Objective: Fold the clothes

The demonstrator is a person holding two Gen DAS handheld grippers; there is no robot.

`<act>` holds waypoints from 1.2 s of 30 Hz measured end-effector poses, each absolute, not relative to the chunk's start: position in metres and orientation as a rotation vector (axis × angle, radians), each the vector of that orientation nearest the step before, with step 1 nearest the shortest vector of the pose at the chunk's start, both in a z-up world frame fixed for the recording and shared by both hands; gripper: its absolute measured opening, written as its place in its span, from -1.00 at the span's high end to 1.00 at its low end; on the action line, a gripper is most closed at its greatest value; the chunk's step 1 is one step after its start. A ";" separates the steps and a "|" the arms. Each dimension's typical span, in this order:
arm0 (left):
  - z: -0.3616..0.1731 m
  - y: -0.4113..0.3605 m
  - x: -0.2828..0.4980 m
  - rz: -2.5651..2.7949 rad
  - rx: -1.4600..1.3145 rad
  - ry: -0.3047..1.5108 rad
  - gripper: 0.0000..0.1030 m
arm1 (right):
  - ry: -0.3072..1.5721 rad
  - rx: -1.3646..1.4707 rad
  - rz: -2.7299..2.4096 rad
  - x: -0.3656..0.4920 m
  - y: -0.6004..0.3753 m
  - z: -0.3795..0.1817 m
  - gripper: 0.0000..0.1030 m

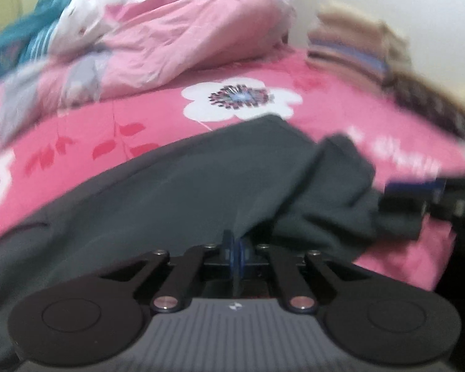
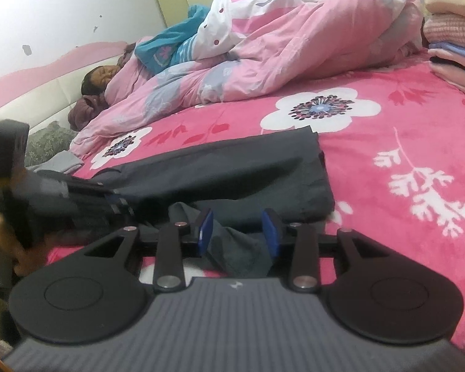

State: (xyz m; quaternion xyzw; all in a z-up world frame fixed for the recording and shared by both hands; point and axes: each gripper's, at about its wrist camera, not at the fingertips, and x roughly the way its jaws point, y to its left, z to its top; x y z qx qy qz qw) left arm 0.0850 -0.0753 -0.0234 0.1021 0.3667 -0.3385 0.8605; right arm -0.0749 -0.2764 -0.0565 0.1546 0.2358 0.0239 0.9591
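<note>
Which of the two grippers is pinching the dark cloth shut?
The left gripper. Its blue pads are pressed together on the edge of the dark grey garment. The right gripper is different: its pads stand apart, with cloth lying loose between them.

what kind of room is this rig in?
A bedroom, almost certainly. The dark grey garment lies on a bed with a pink floral bedspread, a person sleeps under a pink duvet, and folded blankets are stacked at the side.
</note>
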 end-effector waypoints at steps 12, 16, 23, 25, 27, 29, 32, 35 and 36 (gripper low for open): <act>-0.083 0.016 0.199 -0.793 -0.581 1.248 0.94 | 0.460 0.275 0.082 -0.076 -0.271 -0.056 0.33; -0.091 0.024 0.200 -0.813 -0.656 1.248 0.94 | 0.475 0.234 0.193 -0.076 -0.258 -0.055 0.33; -0.084 0.024 0.190 -0.906 -0.646 1.198 0.94 | 0.624 0.114 0.134 -0.045 -0.244 -0.072 0.39; -0.086 0.022 0.187 -0.896 -0.610 1.204 0.94 | 0.565 0.198 0.066 -0.046 -0.260 -0.066 0.39; -0.088 0.021 0.185 -0.891 -0.593 1.207 0.94 | 0.474 0.308 0.019 -0.055 -0.279 -0.056 0.36; -0.091 0.021 0.185 -0.893 -0.592 1.209 0.93 | 0.423 0.387 -0.015 -0.068 -0.297 -0.050 0.36; -0.091 0.020 0.185 -0.900 -0.584 1.201 0.89 | 0.440 0.528 -0.044 -0.085 -0.320 -0.055 0.33; -0.088 0.018 0.182 -0.909 -0.562 1.187 0.84 | 0.496 0.740 -0.060 -0.099 -0.342 -0.075 0.14; -0.086 0.016 0.180 -0.912 -0.547 1.180 0.84 | 0.500 0.795 -0.059 -0.101 -0.347 -0.080 0.14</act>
